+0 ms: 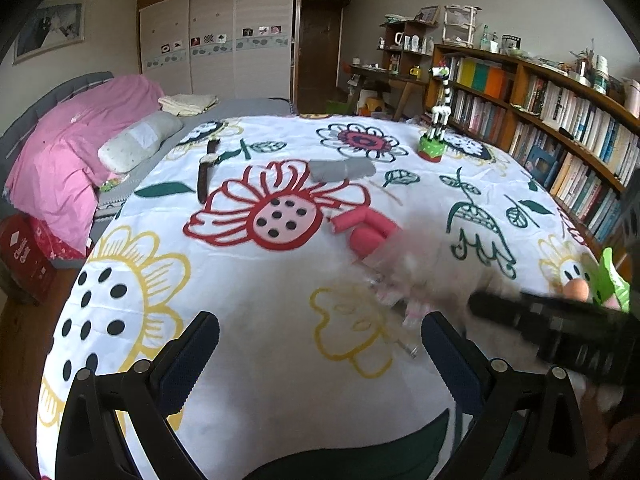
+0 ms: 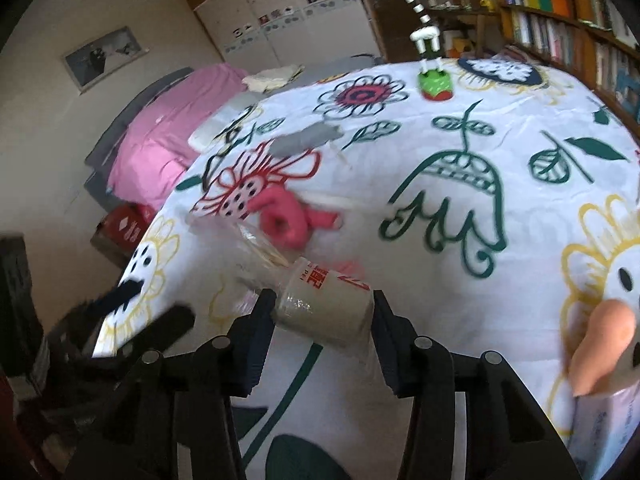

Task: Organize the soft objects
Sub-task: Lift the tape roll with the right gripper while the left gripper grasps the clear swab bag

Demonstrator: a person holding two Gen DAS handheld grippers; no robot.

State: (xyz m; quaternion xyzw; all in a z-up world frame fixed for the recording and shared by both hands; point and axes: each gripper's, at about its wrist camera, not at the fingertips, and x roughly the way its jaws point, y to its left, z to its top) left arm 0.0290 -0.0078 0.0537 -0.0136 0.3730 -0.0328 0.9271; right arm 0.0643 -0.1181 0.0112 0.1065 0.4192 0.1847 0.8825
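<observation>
My right gripper is shut on a plastic-wrapped pale roll with red print, held just above the flowered bedsheet. Its pads press on both ends of the roll. Beyond it lie pink rolled cloths and, farther back, a grey folded cloth. My left gripper stands open over the sheet with nothing between its fingers. The pink rolls and the grey cloth lie ahead of it. A blurred clear plastic wrap lies to its right.
A wristwatch lies at the far left of the sheet. A striped animal figure on a green base stands at the back. A peach and white soft-looking thing sits at the right edge. Bookshelves line the right; pink bedding lies left.
</observation>
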